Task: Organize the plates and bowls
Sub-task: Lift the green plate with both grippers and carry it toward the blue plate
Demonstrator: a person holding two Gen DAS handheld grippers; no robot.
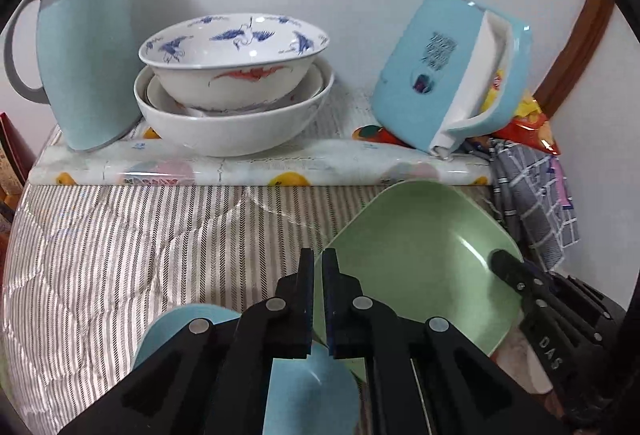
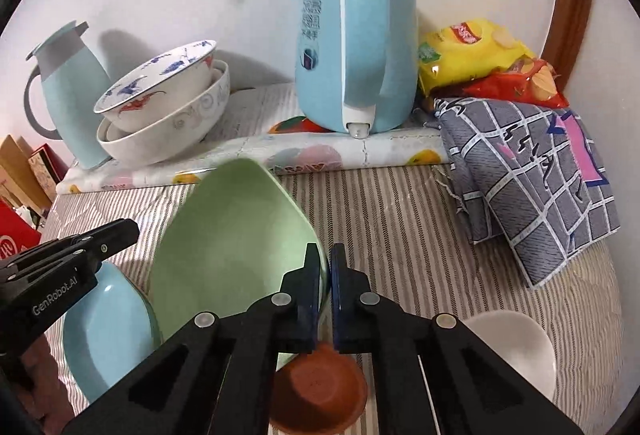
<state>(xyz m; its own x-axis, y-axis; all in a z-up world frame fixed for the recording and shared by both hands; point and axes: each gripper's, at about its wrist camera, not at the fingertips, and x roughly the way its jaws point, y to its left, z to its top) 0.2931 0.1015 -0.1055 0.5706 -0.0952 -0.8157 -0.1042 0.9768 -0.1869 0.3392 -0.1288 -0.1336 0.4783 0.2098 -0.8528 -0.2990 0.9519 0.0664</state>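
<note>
Tongs first, from the left wrist view: the left tongs (image 1: 318, 267) are pressed together on the near rim of a pale green, squarish plastic plate (image 1: 420, 251), which tilts above the striped quilted surface (image 1: 120, 235). A light blue plate (image 1: 308, 395) lies flat beneath them. The right tongs (image 1: 505, 267) pinch the plate's opposite rim (two grips, I judge, keep so wide a dish level and stop it swinging). Farther back, a crane-painted white porcelain bowl (image 1: 234, 61) nests in a larger plain white bowl (image 1: 236, 127) on a fruit-printed oilcloth, likely the stacking spot, between a blue-and-grey thermos jug (image 1: 86, 47) and a light blue electric kettle (image 1: 444, 71).

From the right wrist view, the right tongs (image 2: 326, 267) are likewise clamped on the green plate's edge (image 2: 236, 247), with the left tongs (image 2: 124, 231) at its far side. Below sit a small terracotta-brown dish (image 2: 320, 387) and a small white bowl (image 2: 516, 347), both still unsorted.
</note>
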